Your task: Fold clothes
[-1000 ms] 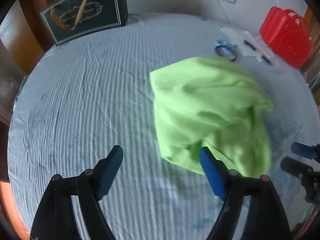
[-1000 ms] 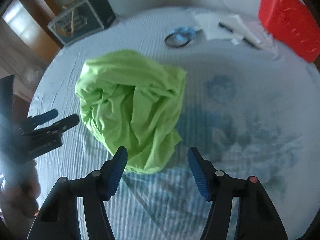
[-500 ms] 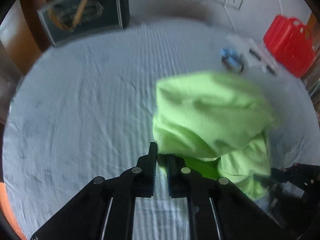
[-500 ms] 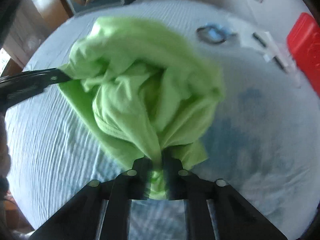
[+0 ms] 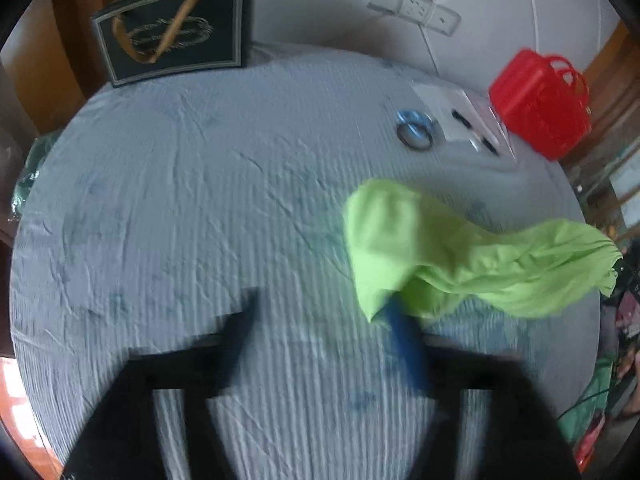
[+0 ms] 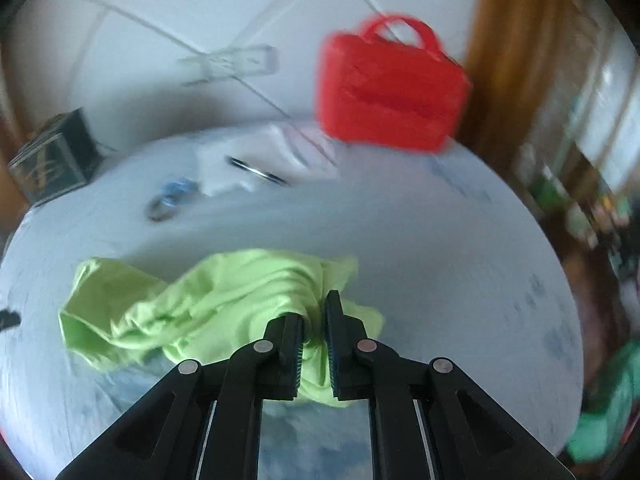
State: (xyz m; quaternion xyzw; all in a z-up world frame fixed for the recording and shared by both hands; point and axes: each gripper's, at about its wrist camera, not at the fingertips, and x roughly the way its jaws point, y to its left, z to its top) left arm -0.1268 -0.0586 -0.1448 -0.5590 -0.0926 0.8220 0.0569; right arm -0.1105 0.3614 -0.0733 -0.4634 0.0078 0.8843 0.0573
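**Item: lime-green garment, bunched, partly lifted off a round worktop**

Round worktop [image 5: 168,216] under a ribbed pale-blue cloth is carrying the lot; white tiled wall behind. Landmark: red basket [image 5: 540,104] at the far right rim.

- Green garment [image 5: 460,264]: lying crumpled on the near side of the red basket, well apart from it, one end stretching away toward the worktop's right edge. Not folded; no flat panel or straight edge showing.
- Right tool [image 6: 314,344]: fingers nearly together, pinching a gathered ridge of the fabric, which is draping loosely to either side.
- Left tool [image 5: 324,328]: heavily blurred; fingers standing wide apart, the blue pad [image 5: 404,344] sitting under the cloth's near corner. Judged to be gripping nothing.
- Handling, as judged: light, thin, limp knit; sagging and stretching under a pull, holding no shape. Slipping looks unlikely between ribbed pads. Best taken at a hem, seam or corner, one point per tool, rather than mid-bunch.
- Also present: dark gift bag [image 5: 176,28], far from the basket; rings and papers [image 5: 448,128] just beside it.
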